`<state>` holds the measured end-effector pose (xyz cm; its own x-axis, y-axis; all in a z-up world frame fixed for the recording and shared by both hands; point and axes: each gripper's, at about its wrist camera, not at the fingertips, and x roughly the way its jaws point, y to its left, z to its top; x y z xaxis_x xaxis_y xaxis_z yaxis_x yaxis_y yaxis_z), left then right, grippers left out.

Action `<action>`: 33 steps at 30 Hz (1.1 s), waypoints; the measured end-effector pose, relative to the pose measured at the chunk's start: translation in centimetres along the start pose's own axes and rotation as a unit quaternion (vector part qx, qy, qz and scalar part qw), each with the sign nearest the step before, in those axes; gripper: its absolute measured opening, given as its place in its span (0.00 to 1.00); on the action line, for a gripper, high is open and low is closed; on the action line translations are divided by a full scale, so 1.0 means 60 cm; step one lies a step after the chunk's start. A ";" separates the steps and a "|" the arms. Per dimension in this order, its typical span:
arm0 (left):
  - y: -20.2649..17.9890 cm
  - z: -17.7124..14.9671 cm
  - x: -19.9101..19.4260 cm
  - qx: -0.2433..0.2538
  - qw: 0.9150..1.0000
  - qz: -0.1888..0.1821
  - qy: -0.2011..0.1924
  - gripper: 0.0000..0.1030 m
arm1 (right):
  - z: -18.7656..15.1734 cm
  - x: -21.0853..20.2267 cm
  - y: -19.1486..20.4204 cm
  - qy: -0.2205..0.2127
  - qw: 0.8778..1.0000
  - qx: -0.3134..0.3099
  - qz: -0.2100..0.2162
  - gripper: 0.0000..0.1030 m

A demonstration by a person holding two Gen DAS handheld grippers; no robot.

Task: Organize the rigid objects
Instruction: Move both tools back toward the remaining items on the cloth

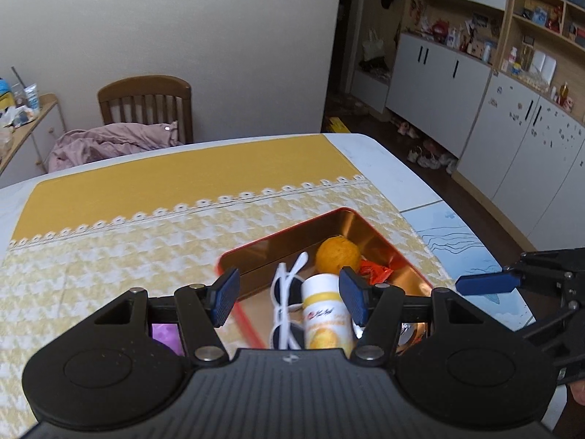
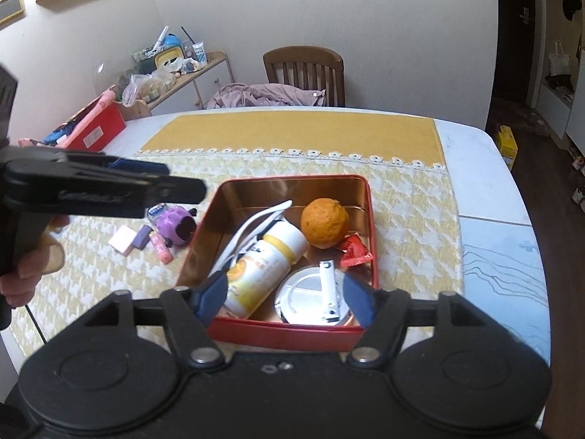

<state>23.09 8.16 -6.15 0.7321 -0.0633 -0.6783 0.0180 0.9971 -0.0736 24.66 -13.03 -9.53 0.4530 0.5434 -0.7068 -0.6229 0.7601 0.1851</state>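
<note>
A red tin box [image 2: 369,219] with a gold inside [image 1: 387,252] sits on the checked cloth. In it lie white sunglasses [image 2: 248,225] [image 1: 283,292], a white and yellow bottle [image 2: 263,267] [image 1: 325,314], an orange [image 2: 324,223] [image 1: 338,254], a red packet [image 2: 353,252] [image 1: 376,272], a round silver lid [image 2: 307,300] and a white nail clipper [image 2: 329,292]. My left gripper [image 1: 289,296] is open and empty above the box. My right gripper [image 2: 285,296] is open and empty over the box's near edge. The left gripper [image 2: 109,183] also shows in the right wrist view, and the right gripper's finger [image 1: 486,281] in the left wrist view.
Left of the box lie a purple toy [image 2: 175,225] [image 1: 164,334], a pink pad [image 2: 122,239], a small purple block [image 2: 142,236] and a pink tube [image 2: 161,250]. A red box [image 2: 95,128] stands at the table's far left. A wooden chair [image 2: 305,73] stands behind the table.
</note>
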 end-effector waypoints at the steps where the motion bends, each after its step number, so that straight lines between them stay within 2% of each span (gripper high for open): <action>1: 0.007 -0.005 -0.008 -0.003 1.000 0.000 -0.001 0.57 | -0.001 -0.001 0.005 -0.002 1.000 -0.002 -0.003 0.71; 4: 0.028 -0.020 -0.031 -0.006 1.000 0.000 -0.007 0.65 | -0.002 -0.004 0.020 -0.008 1.000 0.003 -0.009 0.75; 9: 0.062 -0.042 -0.058 -0.004 1.000 0.003 -0.011 0.68 | -0.002 0.001 0.044 -0.014 1.000 0.018 -0.012 0.82; 11: 0.080 -0.051 -0.066 -0.010 1.000 0.004 -0.011 0.75 | -0.001 0.005 0.057 -0.015 1.000 0.022 -0.013 0.85; 16: 0.128 -0.070 -0.084 -0.026 0.999 0.021 -0.015 0.77 | 0.006 0.021 0.092 -0.020 0.999 0.026 -0.012 0.95; 25: 0.224 -0.104 -0.106 -0.049 0.998 0.044 -0.016 0.83 | 0.020 0.056 0.162 -0.015 1.000 0.022 -0.011 1.00; 33: 0.272 -0.141 -0.104 -0.026 0.997 0.071 -0.013 0.83 | 0.045 0.104 0.215 -0.002 1.000 0.026 -0.009 1.00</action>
<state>13.05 24.48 -9.32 0.7424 0.0805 -0.6651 -0.1228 0.9923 -0.0169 21.18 1.14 -9.69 0.4665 0.5311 -0.7074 -0.5803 0.7873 0.2084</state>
